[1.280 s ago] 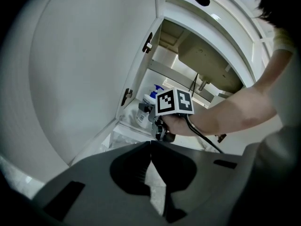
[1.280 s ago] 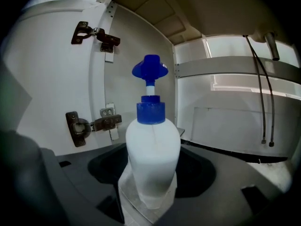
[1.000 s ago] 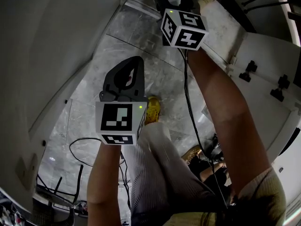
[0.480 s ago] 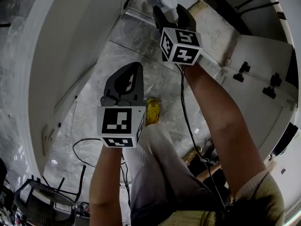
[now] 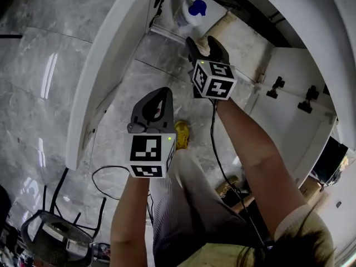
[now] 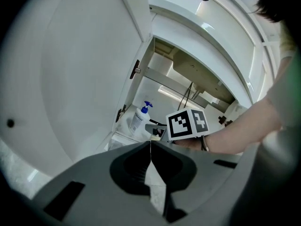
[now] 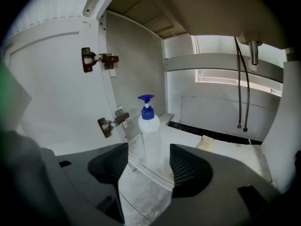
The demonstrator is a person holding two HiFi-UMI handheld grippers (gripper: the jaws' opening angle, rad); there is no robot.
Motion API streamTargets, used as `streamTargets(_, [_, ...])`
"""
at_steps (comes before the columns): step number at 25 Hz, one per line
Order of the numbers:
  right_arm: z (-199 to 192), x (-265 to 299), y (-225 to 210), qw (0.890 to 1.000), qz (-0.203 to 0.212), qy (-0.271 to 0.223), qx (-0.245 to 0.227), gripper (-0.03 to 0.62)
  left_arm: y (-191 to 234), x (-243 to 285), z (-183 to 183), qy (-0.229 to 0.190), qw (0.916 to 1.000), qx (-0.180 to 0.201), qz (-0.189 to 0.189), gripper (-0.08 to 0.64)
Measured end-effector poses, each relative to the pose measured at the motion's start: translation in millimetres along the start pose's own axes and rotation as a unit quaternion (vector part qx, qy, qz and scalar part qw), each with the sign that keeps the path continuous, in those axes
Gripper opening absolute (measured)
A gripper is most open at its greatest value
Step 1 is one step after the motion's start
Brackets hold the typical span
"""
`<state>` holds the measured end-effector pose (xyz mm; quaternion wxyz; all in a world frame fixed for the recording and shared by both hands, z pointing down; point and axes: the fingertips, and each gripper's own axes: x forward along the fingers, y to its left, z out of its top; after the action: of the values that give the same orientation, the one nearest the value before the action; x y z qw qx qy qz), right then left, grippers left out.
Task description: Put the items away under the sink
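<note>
- A grey marble floor [image 5: 44,65] is being shown, and a white cabinet [image 7: 221,149] under the sink is standing with its left door [image 5: 105,54] and right door [image 5: 289,93] swung open.
- The pump bottle [image 5: 189,10] [image 7: 149,135], white with a blue pump, is standing upright near the front left corner of the cabinet floor, just beside the hinges [image 7: 110,121] of the left door.
- The right gripper [image 5: 207,44] [image 7: 149,149] is being held at the front edge of the cabinet with its jaws wide apart; nothing is being gripped, and the bottle is being seen between them, just beyond the tips.
- The left gripper [image 5: 156,102] [image 6: 150,145] is being held over the floor, before the cabinet, with its jaws pressed together on nothing.
- Two hoses [image 7: 242,88] are hanging at the back right.
</note>
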<state>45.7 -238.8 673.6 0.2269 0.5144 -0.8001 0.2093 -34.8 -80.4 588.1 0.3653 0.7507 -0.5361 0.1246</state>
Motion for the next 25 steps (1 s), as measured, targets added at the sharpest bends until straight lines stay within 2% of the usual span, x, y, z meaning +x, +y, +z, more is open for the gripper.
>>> streamTargets(10, [9.2,-59.2,15.2,0.998,0.007,0.038,0.055,0.284,-28.2,-34.1,25.9,0.01,0.9999,-0.009,0.002,0.038])
streamTargets(15, [22.3,-87.2,22.3,0.996,0.016,0.057,0.069,0.279,-43.9,-55.2,39.5,0.021,0.9998,0.003,-0.005,0.038])
streamTargets(25, [55.8,-152.2,41.8,0.995,0.021,0.08,0.065,0.195,-74.6,-100.7,68.6,0.03,0.9994,0.014,-0.008,0.038])
